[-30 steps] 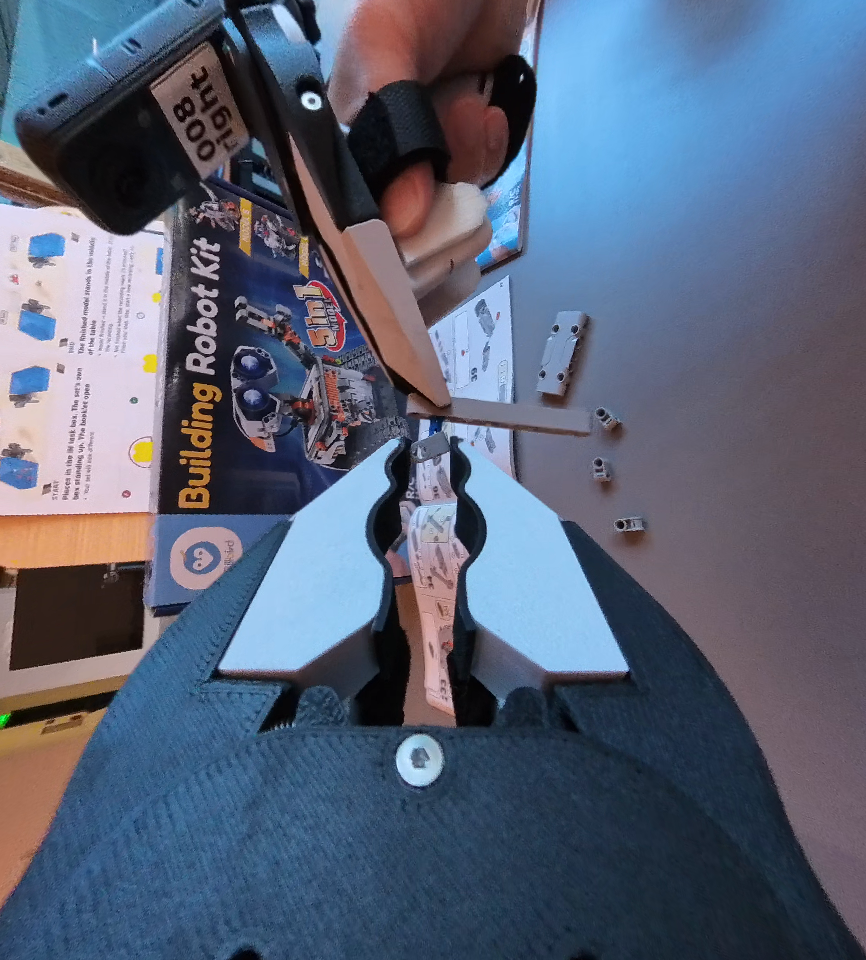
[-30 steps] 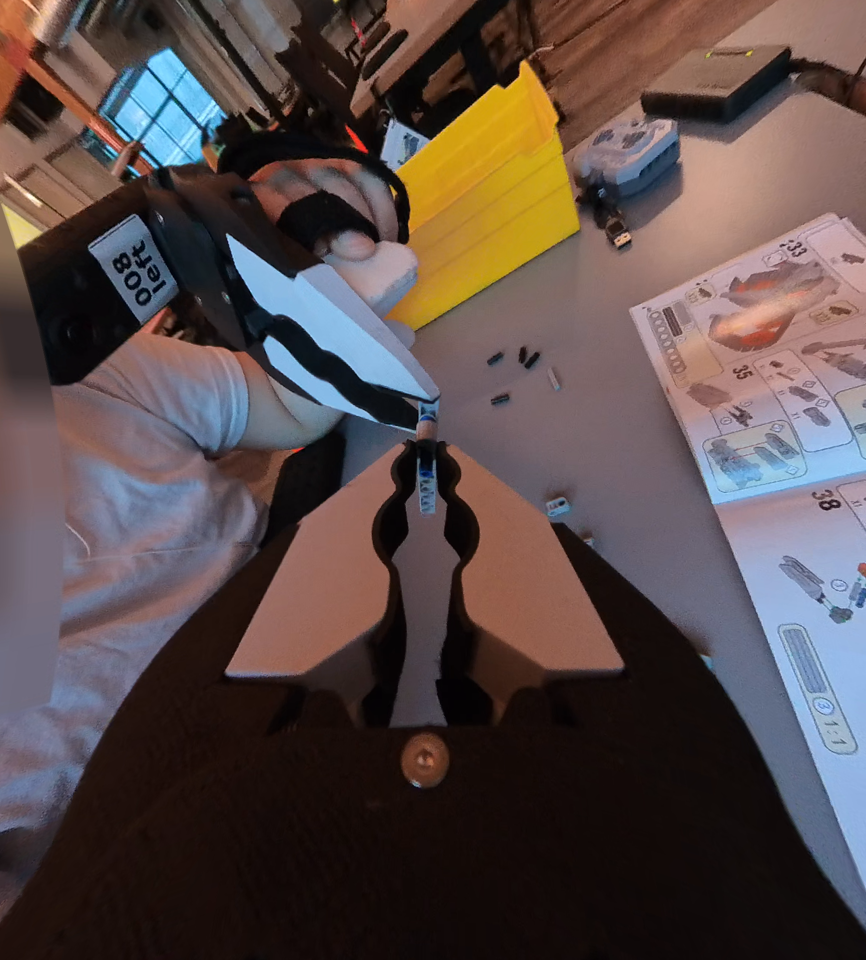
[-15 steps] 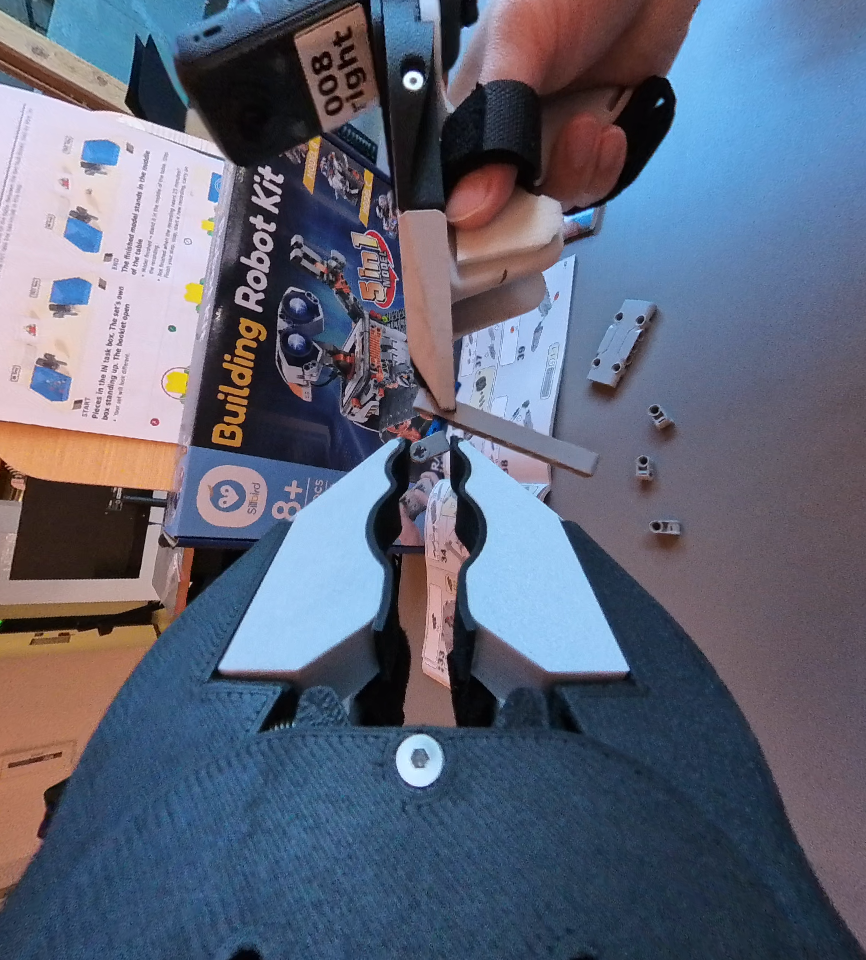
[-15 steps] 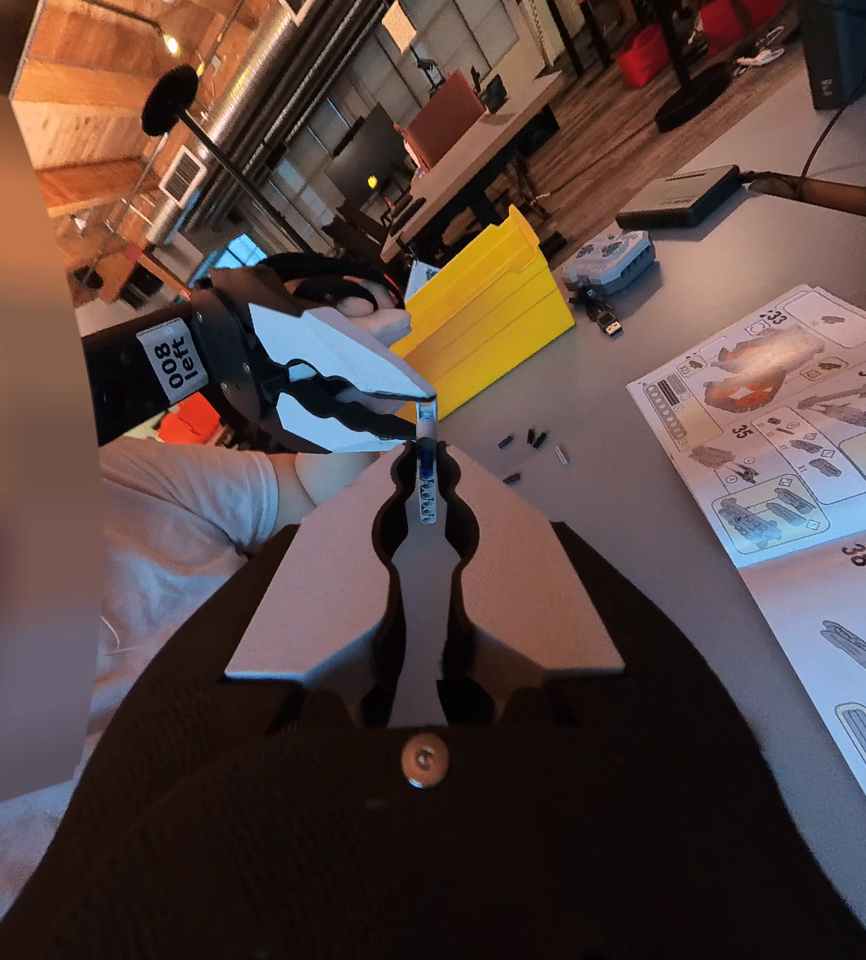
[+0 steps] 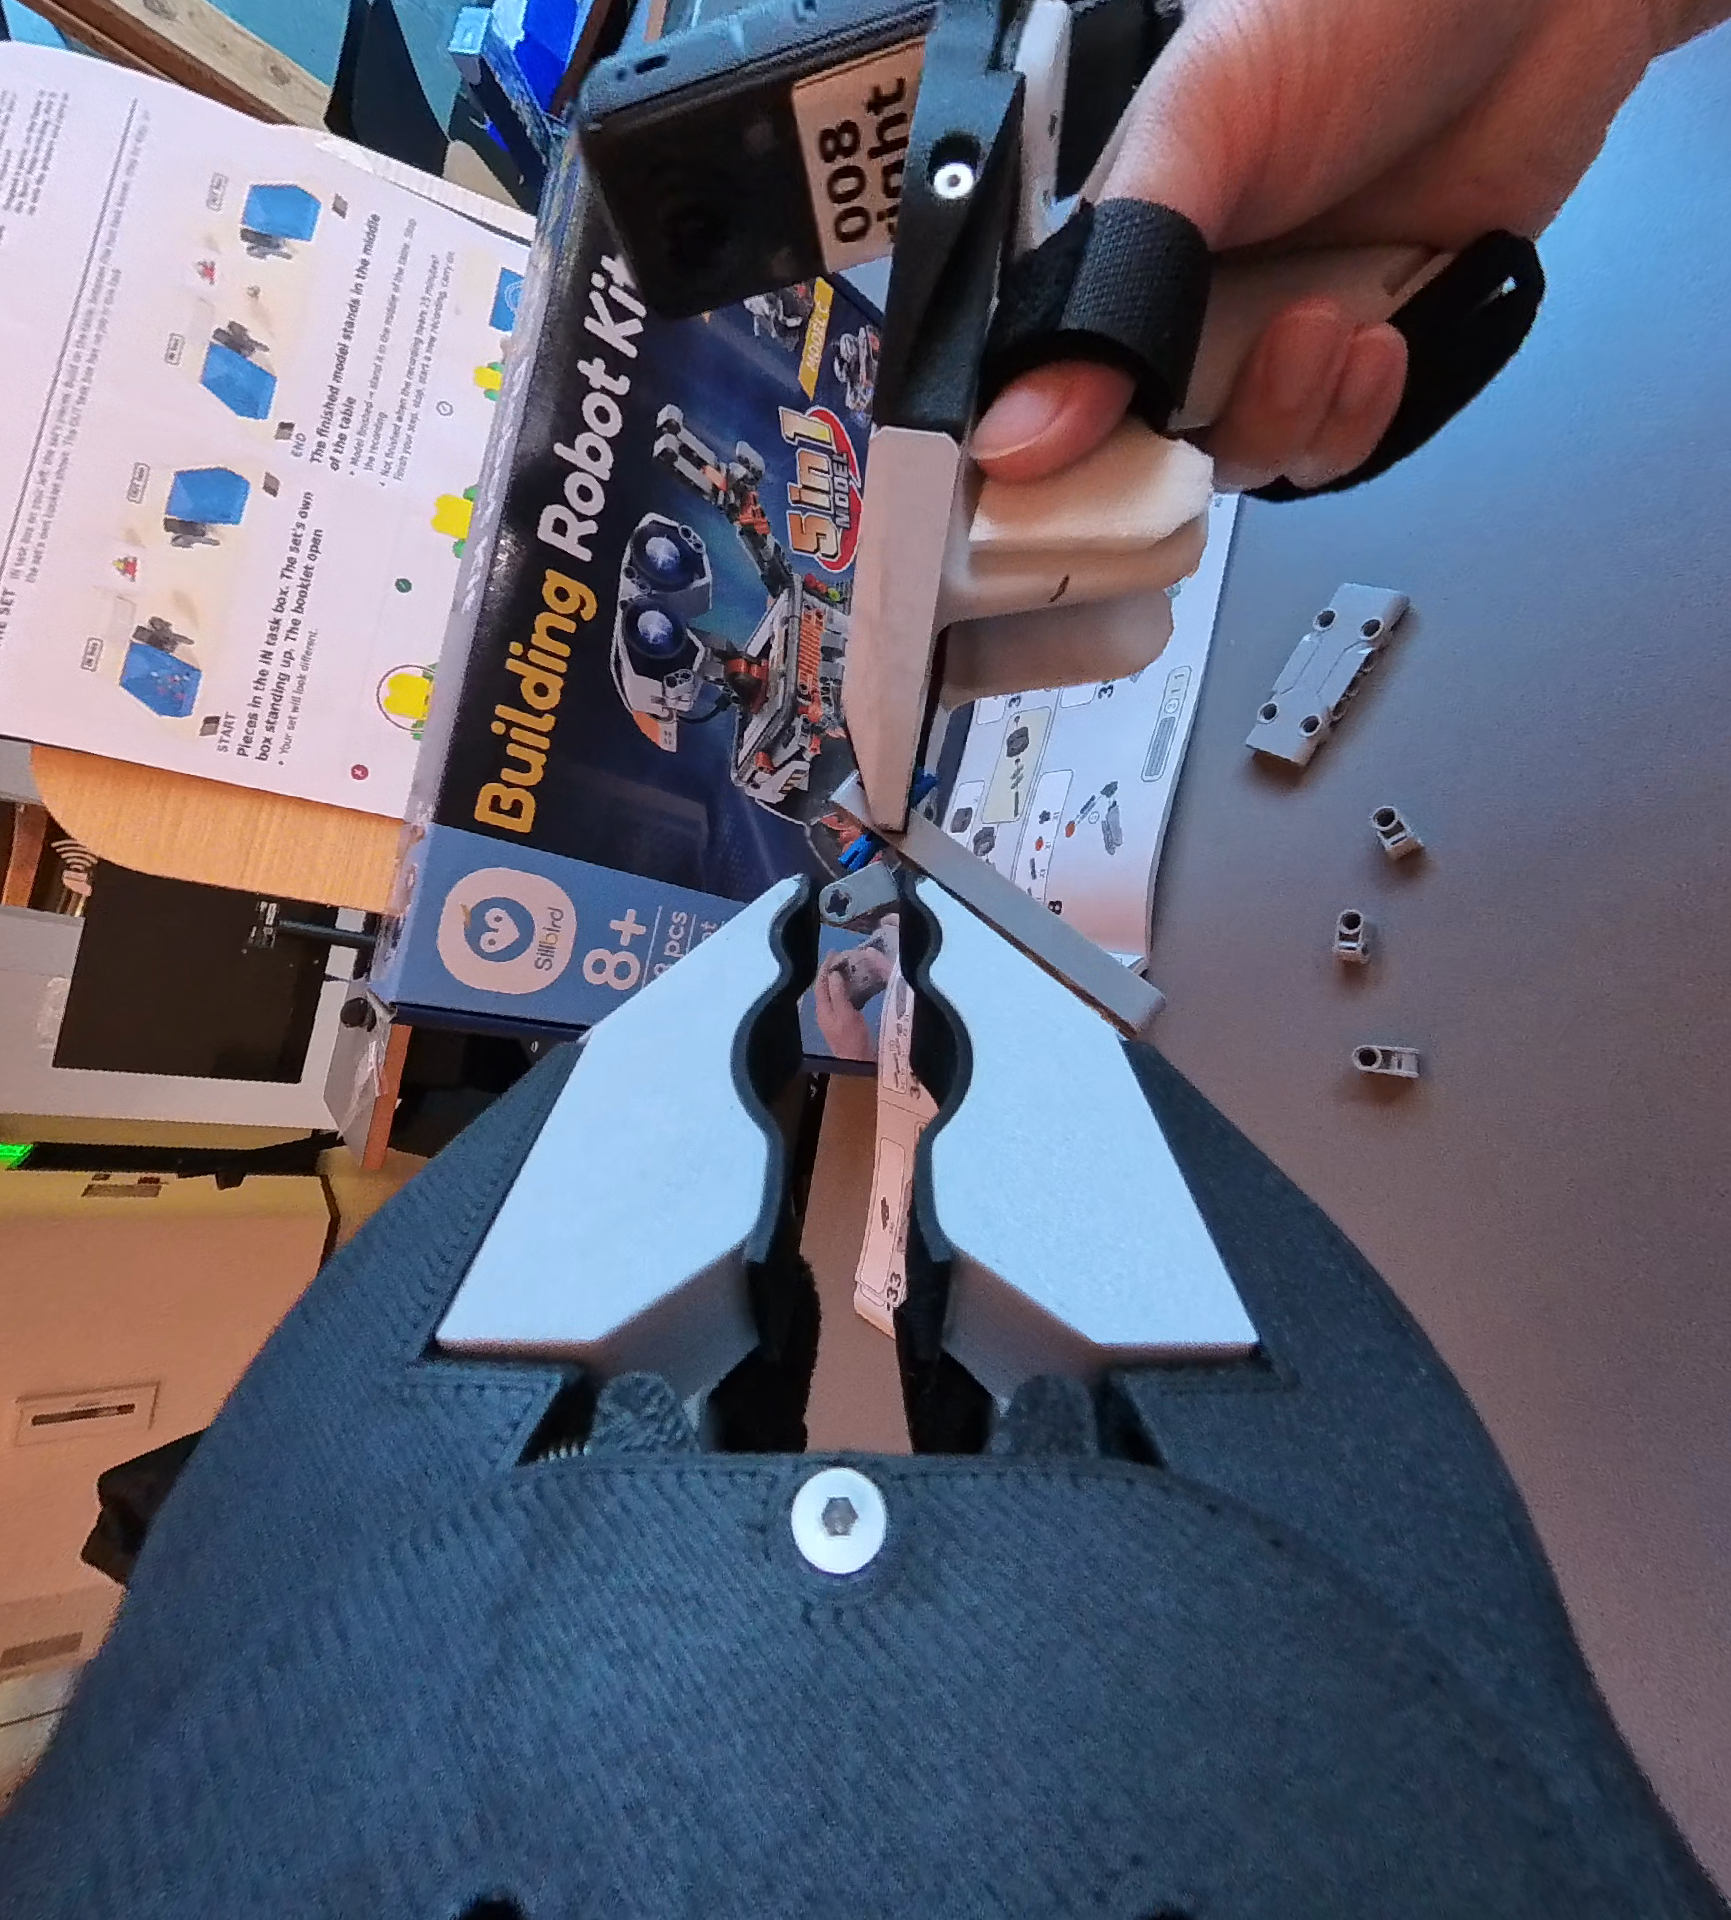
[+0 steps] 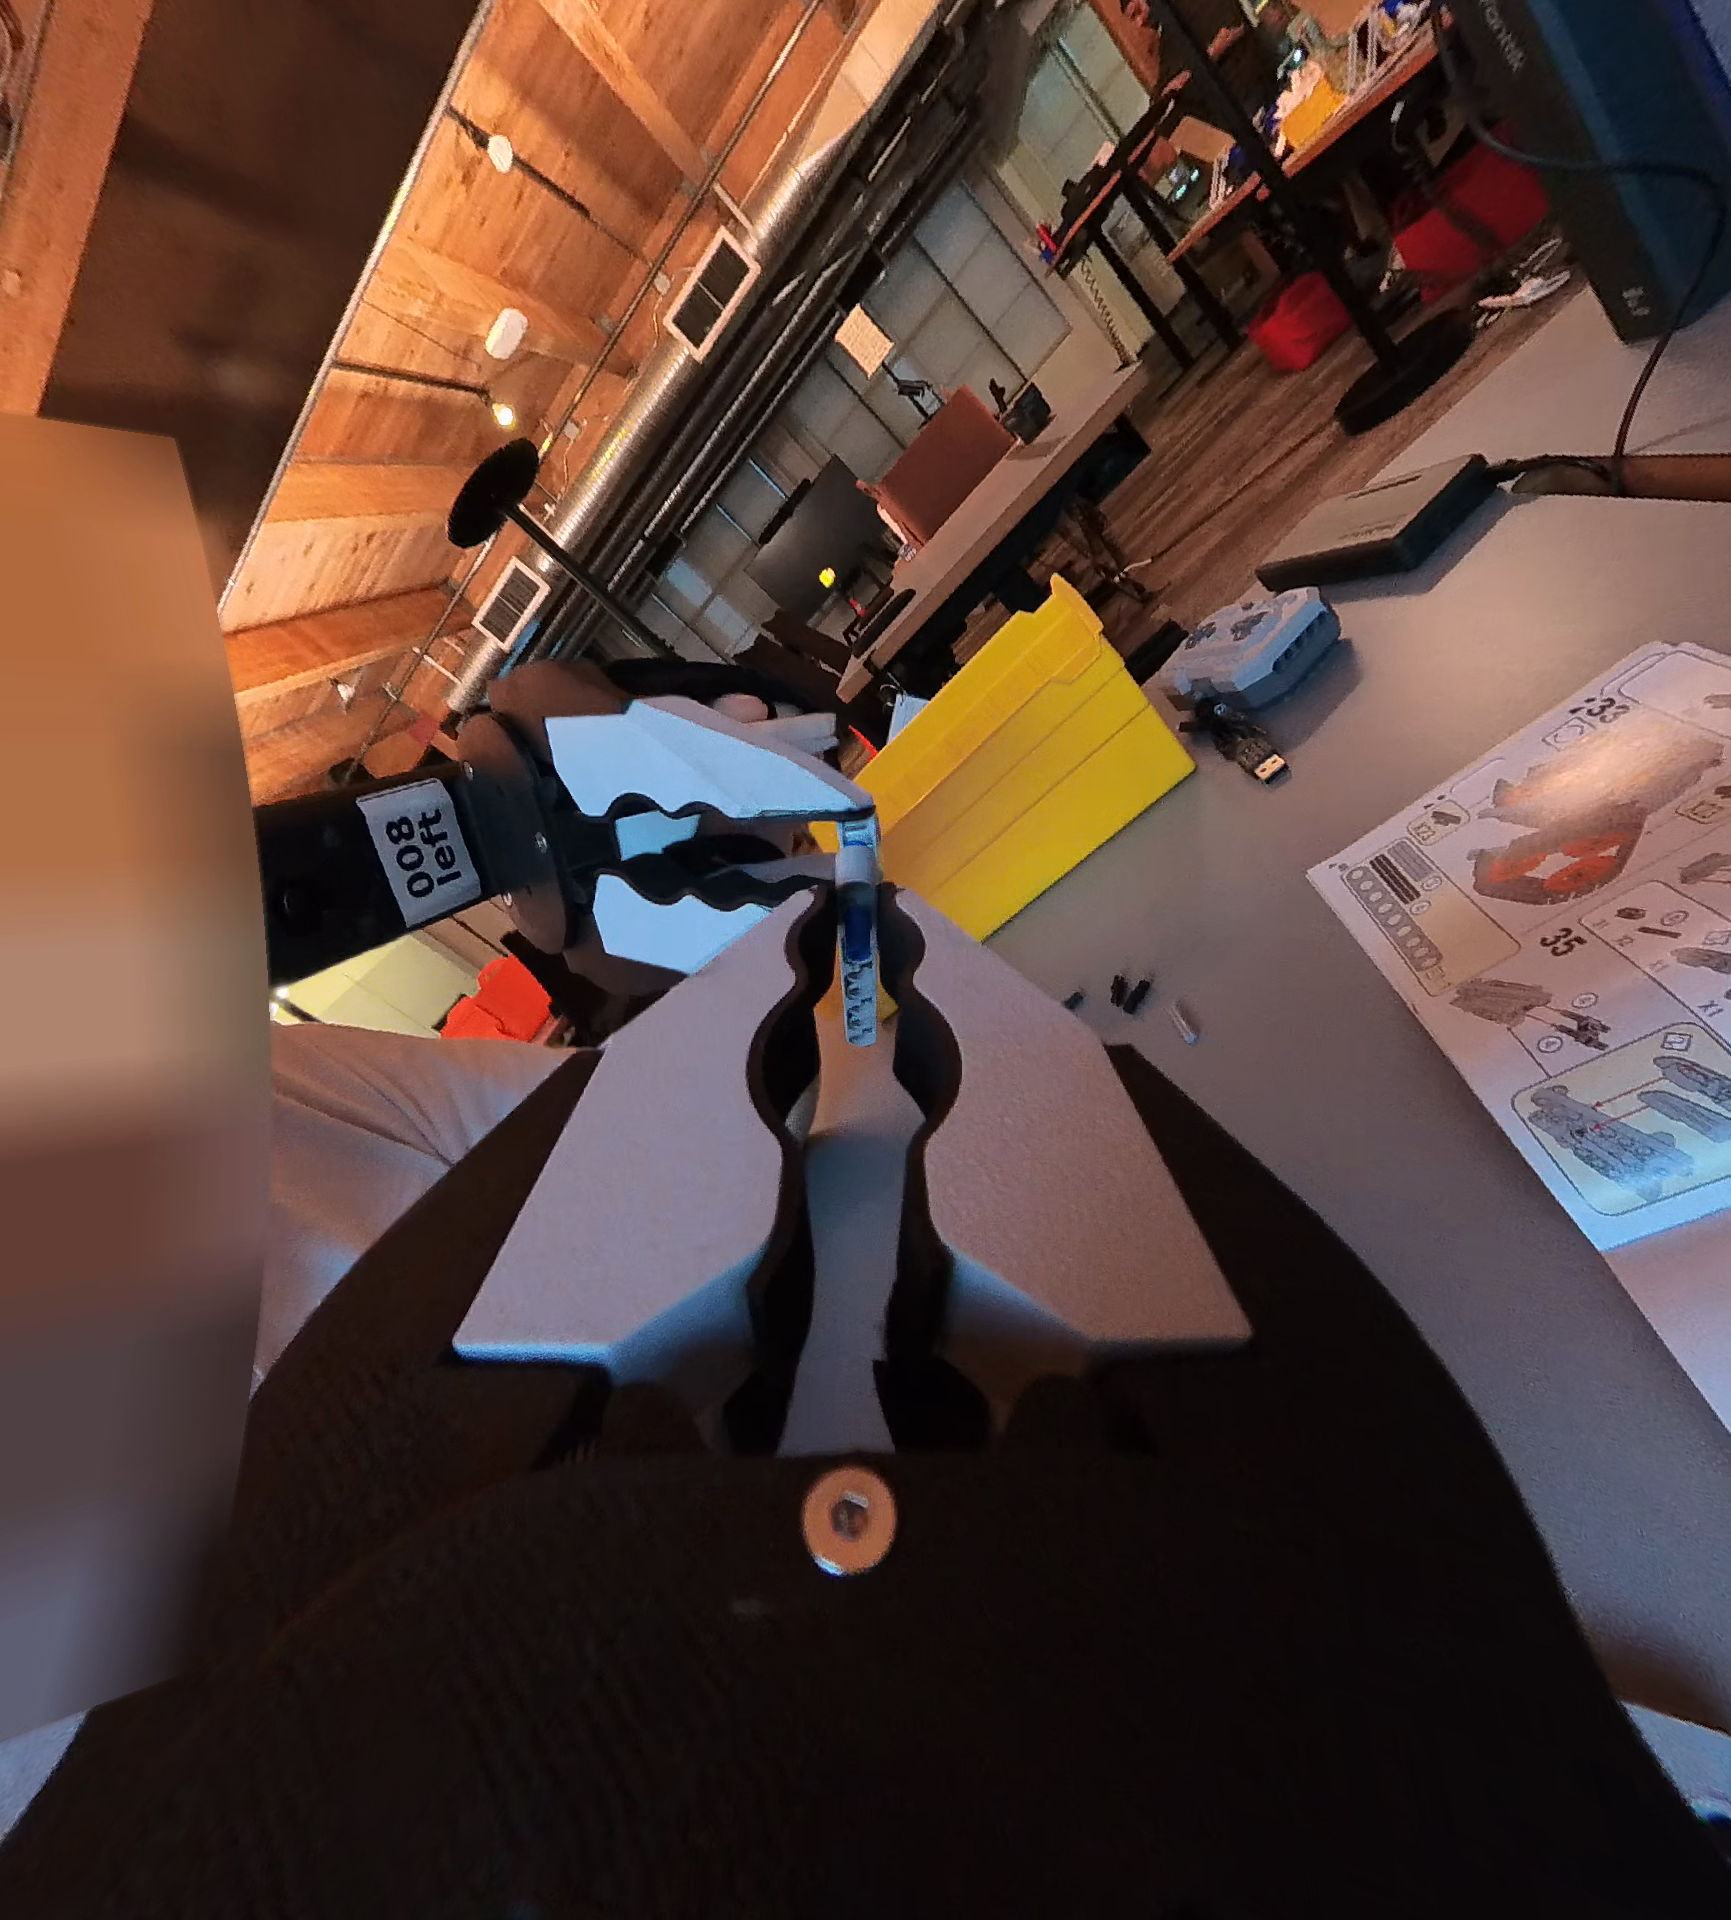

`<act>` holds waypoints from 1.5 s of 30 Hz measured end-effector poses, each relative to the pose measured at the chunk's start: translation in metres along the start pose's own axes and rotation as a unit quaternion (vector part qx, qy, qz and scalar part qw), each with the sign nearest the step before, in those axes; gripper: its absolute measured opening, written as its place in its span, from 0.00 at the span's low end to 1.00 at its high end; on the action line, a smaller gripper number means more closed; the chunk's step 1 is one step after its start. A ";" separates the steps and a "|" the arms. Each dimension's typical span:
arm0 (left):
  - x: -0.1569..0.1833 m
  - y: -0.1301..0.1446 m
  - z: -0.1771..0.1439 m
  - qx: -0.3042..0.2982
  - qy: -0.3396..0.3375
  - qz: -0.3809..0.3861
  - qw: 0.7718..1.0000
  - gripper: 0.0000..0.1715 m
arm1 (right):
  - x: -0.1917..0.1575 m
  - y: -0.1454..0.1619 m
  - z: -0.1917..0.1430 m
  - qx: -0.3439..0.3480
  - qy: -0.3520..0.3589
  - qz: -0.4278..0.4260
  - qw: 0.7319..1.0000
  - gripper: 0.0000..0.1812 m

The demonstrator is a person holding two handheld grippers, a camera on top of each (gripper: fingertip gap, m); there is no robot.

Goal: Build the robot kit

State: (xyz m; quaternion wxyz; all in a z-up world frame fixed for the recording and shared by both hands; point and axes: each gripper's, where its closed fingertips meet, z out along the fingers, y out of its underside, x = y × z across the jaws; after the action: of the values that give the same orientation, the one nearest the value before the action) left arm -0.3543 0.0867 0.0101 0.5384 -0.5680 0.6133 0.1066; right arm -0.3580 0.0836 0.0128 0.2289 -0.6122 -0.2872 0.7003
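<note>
In the left wrist view my left gripper [image 5: 856, 894] is shut on a small grey connector [image 5: 845, 902]. My right gripper [image 5: 887, 816] comes down from above, shut on a long grey beam [image 5: 1027, 935] that slants to the lower right. A blue pin [image 5: 856, 854] shows where the beam meets the connector. In the right wrist view my right gripper [image 6: 856, 906] grips the beam [image 6: 859, 1003] seen end-on, with the blue pin [image 6: 855, 930] at its tip. The left gripper [image 6: 845, 847] holds its connector [image 6: 859, 831] against that end. Both are above the grey table [image 6: 1360, 1039].
A dark blue kit box [image 5: 632, 623] and a white printed sheet [image 5: 165, 416] stand behind. An open instruction booklet [image 6: 1619, 935] lies at right. A yellow bin [image 6: 1017, 769], a grey hub [image 6: 1256, 644], black pins [image 6: 1126, 992], a grey panel [image 5: 1328, 675] and small connectors [image 5: 1396, 831] are on the table. Both grippers' tips are close together, under 4 cm apart. The grey panel [image 5: 1328, 675] is about equally far from each gripper, around 20 centimetres.
Both grippers stayed shut and close together while tilting. The beam swung from level to slanting down right. The right wrist view tipped up toward the ceiling.
</note>
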 end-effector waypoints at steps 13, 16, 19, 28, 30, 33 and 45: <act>-0.003 0.001 0.004 -0.006 -0.014 -0.016 1.000 0.08 | 0.002 -0.011 0.001 0.063 -0.014 0.027 0.998 0.03; -0.005 0.001 0.005 -0.009 -0.020 -0.019 1.000 0.08 | 0.004 -0.013 0.001 0.077 -0.015 0.034 0.996 0.03; -0.006 0.003 0.006 -0.013 -0.026 -0.017 0.999 0.08 | 0.005 -0.015 0.002 0.091 -0.006 0.030 0.995 0.03; -0.003 -0.006 0.002 0.021 -0.008 -0.026 0.999 0.08 | -0.004 -0.011 -0.003 0.045 -0.001 -0.022 0.999 0.03; -0.001 -0.010 0.000 0.036 -0.005 -0.021 0.999 0.08 | -0.008 -0.010 -0.007 0.018 0.017 -0.058 0.998 0.03; 0.000 -0.017 -0.003 0.055 -0.021 0.016 0.998 0.08 | -0.016 -0.006 -0.011 -0.021 0.034 -0.100 0.994 0.03; -0.003 -0.039 -0.014 0.111 -0.053 0.044 0.991 0.08 | -0.034 -0.008 -0.023 -0.061 0.055 -0.164 0.983 0.04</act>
State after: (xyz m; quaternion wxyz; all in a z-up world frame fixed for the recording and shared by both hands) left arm -0.3309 0.0655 0.0362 0.6244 -0.4710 0.6164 0.0913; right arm -0.3307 0.0694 0.0413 0.3189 -0.6073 -0.4125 0.5995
